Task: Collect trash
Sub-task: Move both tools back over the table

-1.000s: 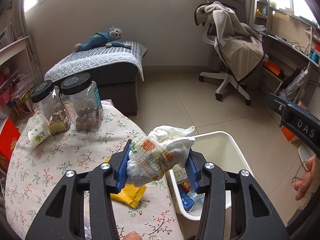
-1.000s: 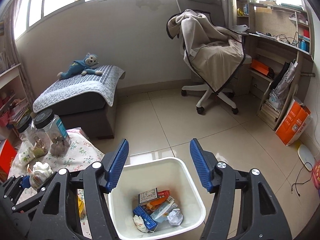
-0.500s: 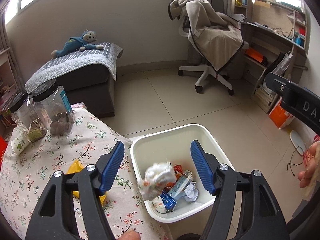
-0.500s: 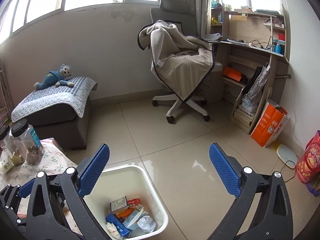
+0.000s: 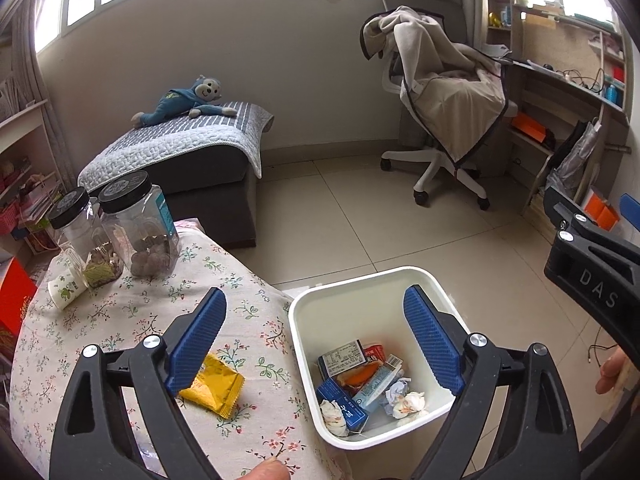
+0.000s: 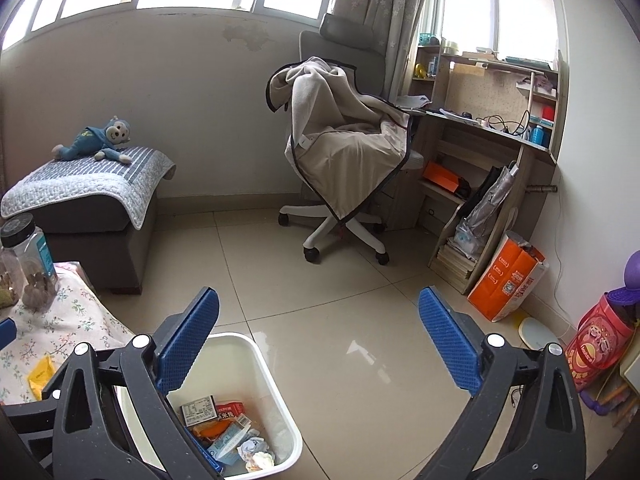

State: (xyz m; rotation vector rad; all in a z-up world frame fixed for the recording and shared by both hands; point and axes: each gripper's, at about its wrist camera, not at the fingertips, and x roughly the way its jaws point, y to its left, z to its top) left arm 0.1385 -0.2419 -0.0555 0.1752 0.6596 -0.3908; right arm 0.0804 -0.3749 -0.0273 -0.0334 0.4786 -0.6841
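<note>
A white trash bin (image 5: 436,292) stands on the floor beside the floral-cloth table (image 5: 120,312); it holds cartons, wrappers and crumpled paper, among them a white and orange paper wad (image 5: 408,400). My left gripper (image 5: 316,336) hovers over the table edge and the bin, its jaws opening with nothing between them. A yellow packet (image 5: 214,388) lies on the cloth by its left finger. My right gripper (image 6: 318,338) is open and empty above the floor, right of the bin (image 6: 256,356). The right gripper's black body (image 5: 592,268) shows at the left wrist view's right edge.
Two black-lidded jars (image 5: 136,228) and a tipped paper cup (image 5: 66,288) sit at the table's far side. A covered ottoman with a plush monkey (image 5: 188,98), a draped office chair (image 6: 344,152), a desk with shelves (image 6: 492,132) and an orange bag (image 6: 508,280) ring the tiled floor.
The left gripper let go of the crumpled wad, which fell into the bin, and its jaws spread wide. The right gripper opened wider and swung right, away from the bin.
</note>
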